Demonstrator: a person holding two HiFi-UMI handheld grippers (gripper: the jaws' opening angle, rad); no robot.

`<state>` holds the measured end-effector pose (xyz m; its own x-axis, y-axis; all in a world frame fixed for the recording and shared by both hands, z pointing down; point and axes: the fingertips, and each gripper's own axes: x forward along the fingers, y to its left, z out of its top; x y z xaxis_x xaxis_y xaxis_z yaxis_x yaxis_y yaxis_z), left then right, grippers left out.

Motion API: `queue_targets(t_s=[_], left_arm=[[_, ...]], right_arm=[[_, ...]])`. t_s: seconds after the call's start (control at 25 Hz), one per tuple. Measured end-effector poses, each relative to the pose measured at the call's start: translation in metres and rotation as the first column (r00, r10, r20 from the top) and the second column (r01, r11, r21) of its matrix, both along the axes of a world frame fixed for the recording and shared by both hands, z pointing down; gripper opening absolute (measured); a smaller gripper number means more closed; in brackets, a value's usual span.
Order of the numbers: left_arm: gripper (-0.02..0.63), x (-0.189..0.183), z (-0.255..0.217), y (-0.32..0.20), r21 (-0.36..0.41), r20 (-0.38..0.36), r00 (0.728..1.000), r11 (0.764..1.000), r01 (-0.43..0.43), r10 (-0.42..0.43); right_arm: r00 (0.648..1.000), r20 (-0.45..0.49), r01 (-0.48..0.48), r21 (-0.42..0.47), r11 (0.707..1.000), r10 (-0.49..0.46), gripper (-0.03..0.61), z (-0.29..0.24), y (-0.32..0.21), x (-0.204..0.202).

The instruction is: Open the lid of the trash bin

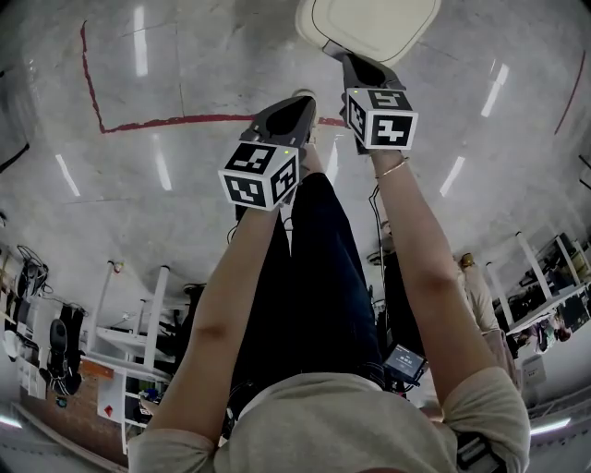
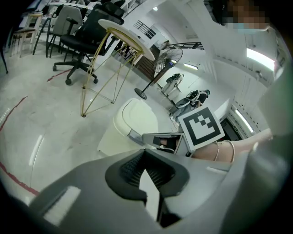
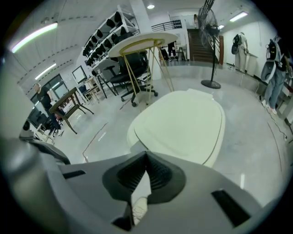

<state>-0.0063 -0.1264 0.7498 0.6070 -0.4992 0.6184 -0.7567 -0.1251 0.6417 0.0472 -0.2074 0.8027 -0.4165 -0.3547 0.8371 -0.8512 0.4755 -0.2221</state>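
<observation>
Findings: the trash bin [image 2: 112, 137] stands on the floor [image 1: 185, 74] ahead of my feet, lid [image 1: 369, 23] down and fully closed. My right gripper [image 1: 334, 48] has its fingers pressed together on nothing, tip at the lid's near edge. My left gripper [image 1: 294, 109] is likewise closed and empty, held well apart from the bin above my legs. Risks: closed tips on smooth plastic may skid off the lip. An upward pry could also slide or tip the bin on this glossy floor, since nothing steadies it. Orientation: the lid's broad face points up and its near edge faces me. Its long axis appears to run across me, left to right. That is unconfirmed, as the head view cuts off the far end.
</observation>
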Motion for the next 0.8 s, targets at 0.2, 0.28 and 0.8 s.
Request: queue_targets(t_s=[0.2,0.28,0.8], left_arm=[[0.009,-0.003,0.005,-0.003,-0.005,-0.006,1.0,1.0,0.014,-0.014],[0.009,-0.004,0.006,-0.007,-0.001,-0.006,1.0,1.0,0.015,-0.015],[0.009,-0.022,0.007,-0.019,0.01,0.017,1.0,1.0,0.009,-0.009]], right_arm=[[1.0,-0.01,-0.007,-0.013,1.0,0.007,0.008,0.005,0.005,-0.002],[1.0,-0.015,-0.018,-0.01,1.0,0.018,0.008,0.005,0.005,-0.002],[0.989,-0.034,-0.141,0.012,0.99,0.141,0.006,0.012,0.005,-0.002]])
